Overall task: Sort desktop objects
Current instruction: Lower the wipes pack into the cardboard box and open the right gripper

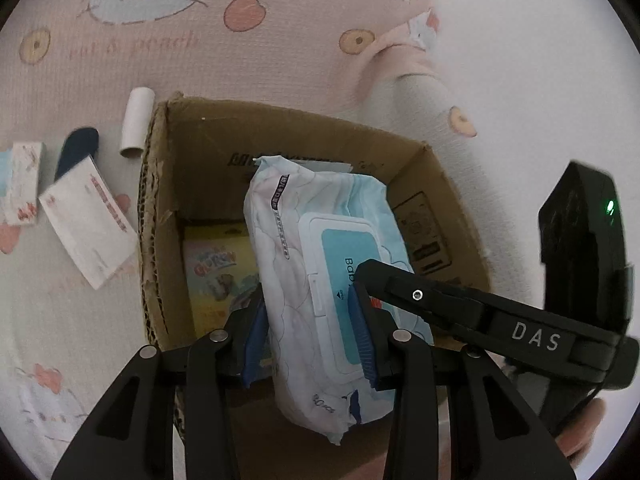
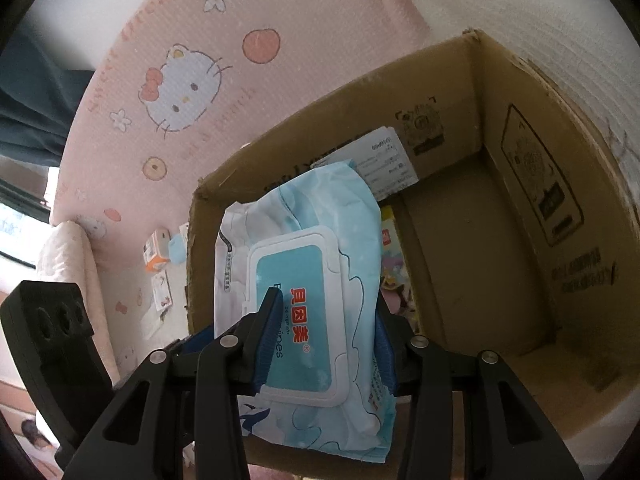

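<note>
Cardboard walls rise around the load: my two grippers share one pack of wet wipes (image 1: 320, 264) over the open cardboard box (image 1: 160, 184). My left gripper (image 1: 310, 340) pinches the near end of the pack, its blue pads pressing both long edges; my right gripper (image 2: 324, 344) clamps it the same way across the lid label. The pack hangs tilted, its far end above the box mouth, a colourful carton (image 1: 218, 276) already lying on the floor inside. I judge this as the placing step of the sort. Next I should lower the pack onto the bare floor beside that carton, then spread both pairs of jaws together. A paper tube (image 1: 137, 122) and small packets (image 1: 88, 224) wait outside on the printed sheet (image 1: 260, 52).
</note>
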The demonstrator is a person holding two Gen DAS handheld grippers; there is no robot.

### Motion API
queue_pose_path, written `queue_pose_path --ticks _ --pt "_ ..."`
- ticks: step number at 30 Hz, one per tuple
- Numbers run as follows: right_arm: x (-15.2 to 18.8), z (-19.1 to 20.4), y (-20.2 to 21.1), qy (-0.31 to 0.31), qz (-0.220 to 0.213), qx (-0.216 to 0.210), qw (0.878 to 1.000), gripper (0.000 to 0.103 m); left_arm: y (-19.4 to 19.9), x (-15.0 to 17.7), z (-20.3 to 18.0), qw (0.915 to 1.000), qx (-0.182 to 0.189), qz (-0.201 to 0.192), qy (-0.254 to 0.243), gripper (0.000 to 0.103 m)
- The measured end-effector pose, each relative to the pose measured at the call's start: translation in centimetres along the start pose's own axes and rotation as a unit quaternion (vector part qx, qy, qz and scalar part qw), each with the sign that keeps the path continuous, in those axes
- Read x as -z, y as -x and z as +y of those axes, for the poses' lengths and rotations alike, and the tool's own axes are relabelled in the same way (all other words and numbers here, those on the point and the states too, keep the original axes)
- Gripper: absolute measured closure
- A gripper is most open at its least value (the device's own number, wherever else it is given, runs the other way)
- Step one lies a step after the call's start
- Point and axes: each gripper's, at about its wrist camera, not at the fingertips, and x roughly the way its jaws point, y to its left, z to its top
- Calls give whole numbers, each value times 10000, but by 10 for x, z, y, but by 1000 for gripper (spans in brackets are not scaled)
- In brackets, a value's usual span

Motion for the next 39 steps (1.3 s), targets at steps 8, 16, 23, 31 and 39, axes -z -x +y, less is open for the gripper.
queue_pose_path --ticks 8,16,23,31,39 --pt "-3 4 -27 358 569 94 9977 63 -10 4 -4 9971 -663 247 -277 63" --pt "1 0 -35 374 782 15 9962 63 -13 1 -5 9932 -964 505 -417 61" --pt "-10 -2 -17 510 718 292 9957 35 8 -3 0 9960 -867 189 -133 45" --pt "-8 -11 -4 471 661 510 9954 35 16 -6 -6 9977 -653 47 -197 44" --pt "5 4 20 434 400 633 9962 35 49 -1 -25 9983 -165 -272 -490 44"
